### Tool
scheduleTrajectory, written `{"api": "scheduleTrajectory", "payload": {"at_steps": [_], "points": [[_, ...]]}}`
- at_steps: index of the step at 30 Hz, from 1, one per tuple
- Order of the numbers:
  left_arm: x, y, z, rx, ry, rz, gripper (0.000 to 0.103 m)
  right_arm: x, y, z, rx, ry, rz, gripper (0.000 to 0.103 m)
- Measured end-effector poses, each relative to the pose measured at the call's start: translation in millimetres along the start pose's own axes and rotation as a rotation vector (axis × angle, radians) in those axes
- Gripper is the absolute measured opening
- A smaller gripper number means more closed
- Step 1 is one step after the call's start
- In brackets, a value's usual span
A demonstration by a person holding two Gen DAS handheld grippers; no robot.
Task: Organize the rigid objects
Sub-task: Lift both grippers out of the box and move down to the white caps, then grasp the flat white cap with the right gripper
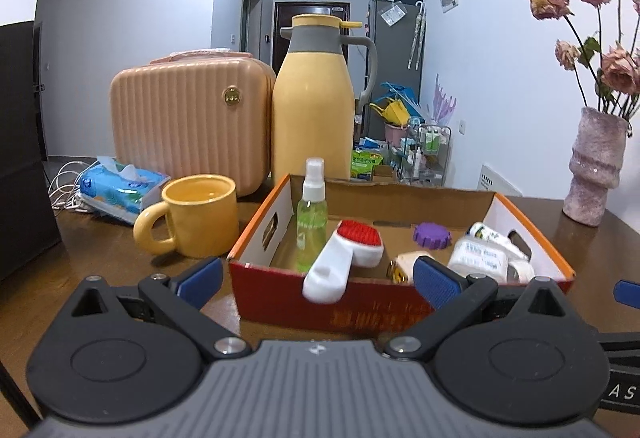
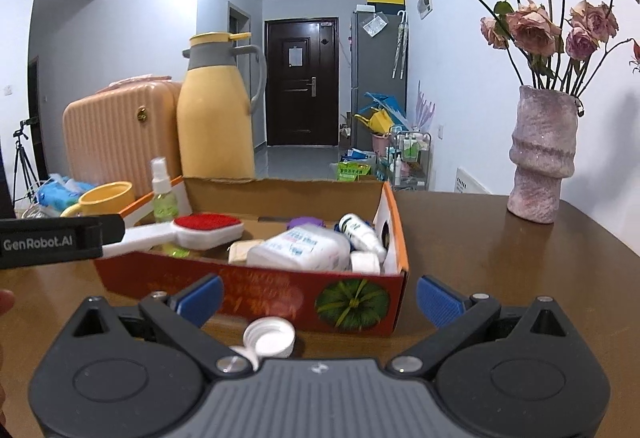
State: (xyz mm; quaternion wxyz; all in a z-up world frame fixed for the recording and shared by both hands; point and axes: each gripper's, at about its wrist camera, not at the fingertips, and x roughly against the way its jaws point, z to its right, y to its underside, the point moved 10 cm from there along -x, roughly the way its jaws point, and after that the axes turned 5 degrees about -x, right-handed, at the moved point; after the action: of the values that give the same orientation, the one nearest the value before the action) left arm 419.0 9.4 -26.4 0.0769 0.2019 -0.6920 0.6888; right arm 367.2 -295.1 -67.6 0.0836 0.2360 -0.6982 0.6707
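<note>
A red cardboard box (image 1: pixel 332 302) (image 2: pixel 248 290) sits on the brown table. In it are a green spray bottle (image 1: pixel 312 222), a white brush with red bristles (image 1: pixel 340 262) whose handle rests over the front wall, a purple cap (image 1: pixel 431 235), a white bottle (image 2: pixel 300 248) and a small tube (image 2: pixel 360 232). My left gripper (image 1: pixel 318 278) is open just in front of the box; the brush handle lies between its fingers. My right gripper (image 2: pixel 318 296) is open before the box's right part, above a white flip cap (image 2: pixel 270 338) on the table.
A yellow mug (image 1: pixel 192 214), tissue pack (image 1: pixel 120 190), pink case (image 1: pixel 188 118) and yellow thermos (image 1: pixel 314 98) stand left and behind the box. A pink vase of dried roses (image 2: pixel 540 158) stands at the right back of the table.
</note>
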Motion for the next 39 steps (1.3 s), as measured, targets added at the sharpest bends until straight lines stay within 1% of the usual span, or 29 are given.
{"api": "scheduleTrajectory", "payload": {"at_steps": [8,15,21,26,28,32,34,38,39], "points": [[17.8,22.2,-10.3,-0.015,0.003,-0.031,0.103,13.4,26.7,-13.1,0.018,-0.006,-0.042,0.102],[30.0,41.1,-22.3,-0.041,0.035,-0.057,0.103,19.6,42.6,-26.6,0.035,-0.018,-0.075,0.100],[32.9,50.8,-30.5,-0.046,0.064,-0.074,0.103,16.3,49.7,-34.4,0.028,-0.028,-0.106,0.099],[27.5,56.1,-36.1,-0.050,0.072,-0.100,0.103,4.1,56.6,-40.9,0.017,-0.039,-0.153,0.095],[25.1,57.7,-40.7,-0.042,0.069,-0.110,0.103,-2.5,59.0,-45.0,0.015,-0.047,-0.173,0.091],[24.0,56.7,-50.1,-0.028,0.063,-0.111,0.103,-19.0,61.4,-50.7,0.024,-0.029,-0.201,0.084],[23.4,56.3,-54.4,-0.026,0.058,-0.109,0.103,-27.1,62.9,-52.3,0.031,-0.014,-0.216,0.077],[19.8,56.4,-61.5,-0.013,0.051,-0.121,0.103,-40.3,65.0,-54.6,0.017,-0.004,-0.250,0.068],[19.2,56.4,-63.3,-0.009,0.050,-0.123,0.103,-42.5,65.6,-55.7,0.017,-0.003,-0.256,0.062]]}}
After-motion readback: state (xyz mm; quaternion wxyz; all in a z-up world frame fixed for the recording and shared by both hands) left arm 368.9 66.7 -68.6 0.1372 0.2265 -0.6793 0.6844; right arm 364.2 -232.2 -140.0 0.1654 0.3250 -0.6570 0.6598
